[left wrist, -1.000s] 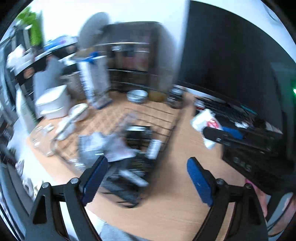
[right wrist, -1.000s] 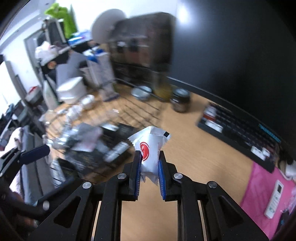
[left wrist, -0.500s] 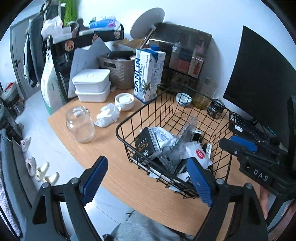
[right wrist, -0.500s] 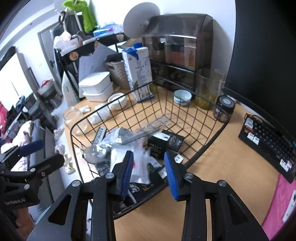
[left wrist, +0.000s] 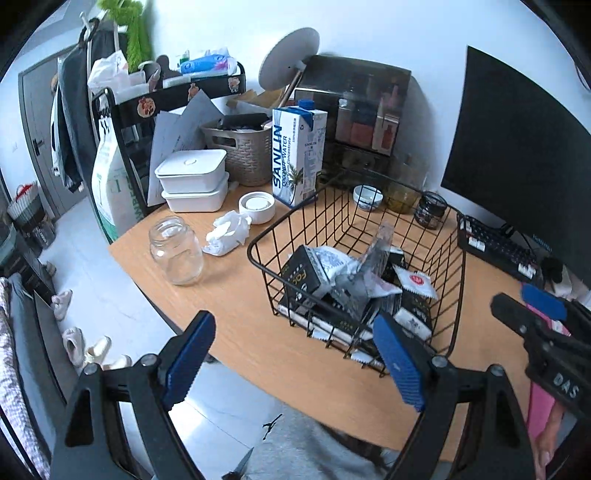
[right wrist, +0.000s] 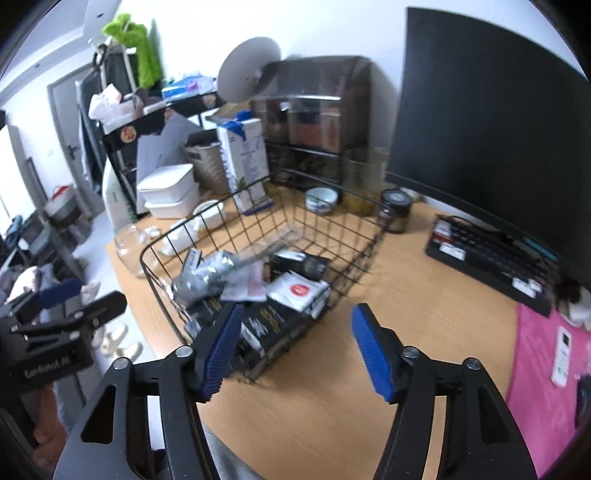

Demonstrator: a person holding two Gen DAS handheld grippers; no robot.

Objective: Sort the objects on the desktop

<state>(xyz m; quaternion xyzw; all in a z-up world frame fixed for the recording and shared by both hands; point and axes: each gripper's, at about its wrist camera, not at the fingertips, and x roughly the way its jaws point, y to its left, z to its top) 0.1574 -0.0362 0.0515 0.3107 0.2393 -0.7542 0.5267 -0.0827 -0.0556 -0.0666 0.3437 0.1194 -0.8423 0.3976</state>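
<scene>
Sachets like the white packet (right wrist: 297,291) in the wire basket (right wrist: 255,221) are looking light and crinkly to us, best pinched at an edge, while our right gripper (right wrist: 295,349) is opening empty and our left gripper (left wrist: 295,360) is hanging wide.

Soft, even daylight fills the room, brightest on the white wall (left wrist: 369,33) and washing it out. The left wrist view is sharp; the right wrist view smears slightly, blurring the wire basket (right wrist: 332,266) and keyboard (right wrist: 491,258). Both views bow hard toward dark, vignetted corners. Shadows on the table (left wrist: 258,343) are faint.
</scene>
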